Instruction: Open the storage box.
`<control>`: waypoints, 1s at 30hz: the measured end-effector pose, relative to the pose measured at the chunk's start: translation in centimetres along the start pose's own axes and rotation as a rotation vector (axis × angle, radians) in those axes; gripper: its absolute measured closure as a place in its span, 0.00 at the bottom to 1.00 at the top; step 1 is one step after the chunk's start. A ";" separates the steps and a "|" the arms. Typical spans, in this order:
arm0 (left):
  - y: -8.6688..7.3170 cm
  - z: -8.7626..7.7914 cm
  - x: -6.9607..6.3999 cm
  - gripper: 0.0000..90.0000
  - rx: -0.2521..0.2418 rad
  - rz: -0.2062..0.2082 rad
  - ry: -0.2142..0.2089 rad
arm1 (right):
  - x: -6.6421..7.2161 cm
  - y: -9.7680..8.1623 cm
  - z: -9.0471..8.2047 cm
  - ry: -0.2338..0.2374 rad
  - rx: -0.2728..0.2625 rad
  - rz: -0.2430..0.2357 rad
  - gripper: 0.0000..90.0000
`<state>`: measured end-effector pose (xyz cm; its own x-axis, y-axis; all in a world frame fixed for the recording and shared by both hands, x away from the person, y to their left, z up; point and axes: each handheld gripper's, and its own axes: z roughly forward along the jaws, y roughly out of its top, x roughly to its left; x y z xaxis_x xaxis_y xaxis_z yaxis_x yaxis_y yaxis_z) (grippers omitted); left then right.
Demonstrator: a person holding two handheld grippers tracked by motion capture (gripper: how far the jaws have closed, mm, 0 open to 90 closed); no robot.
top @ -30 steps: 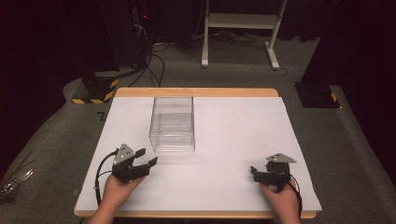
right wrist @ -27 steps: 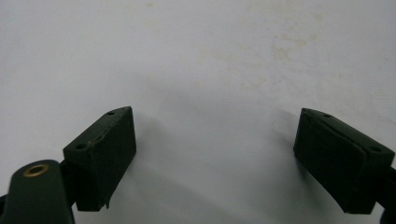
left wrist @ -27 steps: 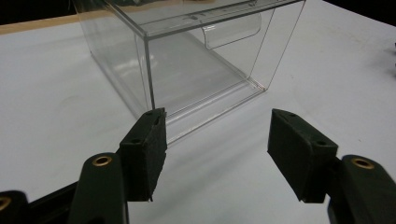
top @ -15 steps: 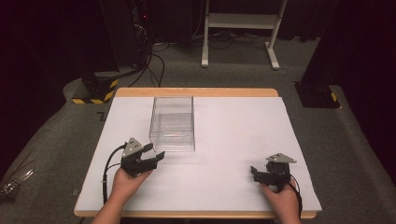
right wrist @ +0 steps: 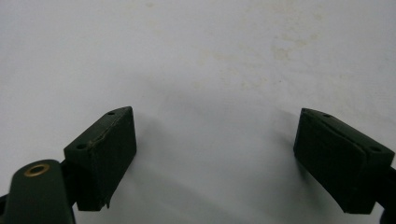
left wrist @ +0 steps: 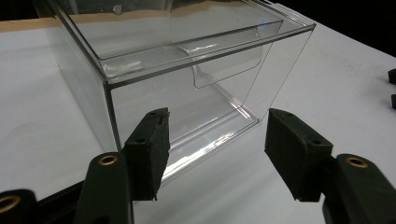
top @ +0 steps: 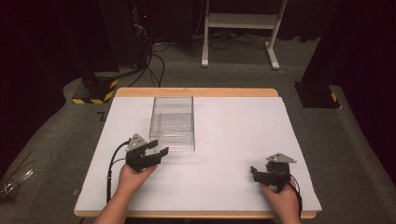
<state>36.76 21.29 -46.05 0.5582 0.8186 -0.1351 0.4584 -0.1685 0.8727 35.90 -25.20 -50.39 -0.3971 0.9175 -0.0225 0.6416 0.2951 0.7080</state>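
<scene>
From the high view, the left tool (top: pixel 158 150) has moved up the white worktop (top: pixel 233 135) from its earlier spot and now sits just beside the near left corner of the clear box (top: pixel 172 122); the right tool (top: pixel 259 171) has stayed put.

In the left gripper view its jaws, just closing slightly, stand wide with nothing gripped.

In the right gripper view, wide jaws over bare worktop.

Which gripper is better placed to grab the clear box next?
Left. The left gripper sits right at the near corner of the clear box, jaws open and aimed at it. The right gripper rests far off over bare table.
</scene>
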 end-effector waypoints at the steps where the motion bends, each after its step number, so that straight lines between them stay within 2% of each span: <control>1: 0.0 0.0 0.0 0.45 0.000 0.000 0.000 | 0.0 0.0 0.0 0.000 0.000 0.000 0.15; 4: 0.8 0.1 -0.2 0.44 0.000 0.017 -0.004 | 0.0 0.0 0.0 0.000 0.000 0.000 0.15; 6: 0.9 0.1 -0.2 0.45 -0.008 0.009 -0.008 | 0.0 0.0 0.0 0.000 0.000 0.000 0.15; 7: 0.8 1.0 -0.8 0.45 -0.085 -0.119 -0.011 | 0.0 0.0 0.0 0.000 0.000 0.000 0.15; 8: 0.8 1.0 -0.8 0.45 -0.085 -0.119 -0.011 | 0.0 0.0 0.0 0.000 0.000 0.000 0.15; 10: 0.8 1.3 -0.6 0.45 -0.073 -0.112 -0.005 | 0.0 0.0 0.0 0.000 0.000 0.000 0.15; 11: 0.8 0.9 0.2 0.45 0.002 -0.003 -0.002 | 0.0 0.0 0.0 0.000 0.000 0.000 0.15; 12: 0.9 1.1 0.4 0.45 -0.012 -0.017 -0.014 | 0.0 0.0 0.0 0.000 0.000 0.000 0.15; 15: 1.0 1.3 0.4 0.47 -0.021 -0.019 -0.018 | 0.0 0.0 0.0 0.000 0.000 0.001 0.15; 17: 1.1 1.5 0.3 0.48 -0.026 -0.005 -0.014 | 0.0 0.0 0.0 0.000 0.000 0.000 0.15; 23: 1.1 2.0 0.7 0.55 -0.047 -0.022 -0.023 | 0.0 0.0 0.0 -0.001 0.000 0.001 0.15; 25: 0.9 2.1 0.8 0.57 -0.057 -0.001 -0.035 | 0.0 0.0 0.0 -0.002 -0.001 0.000 0.15; 30: 0.8 2.3 1.0 0.61 -0.074 0.003 -0.059 | 0.0 0.0 0.0 -0.003 -0.001 -0.001 0.15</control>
<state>39.24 20.72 -46.57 0.6003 0.7841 -0.1576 0.4054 -0.1285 0.9051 35.88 -25.18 -50.39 -0.3964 0.9177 -0.0254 0.6403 0.2962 0.7087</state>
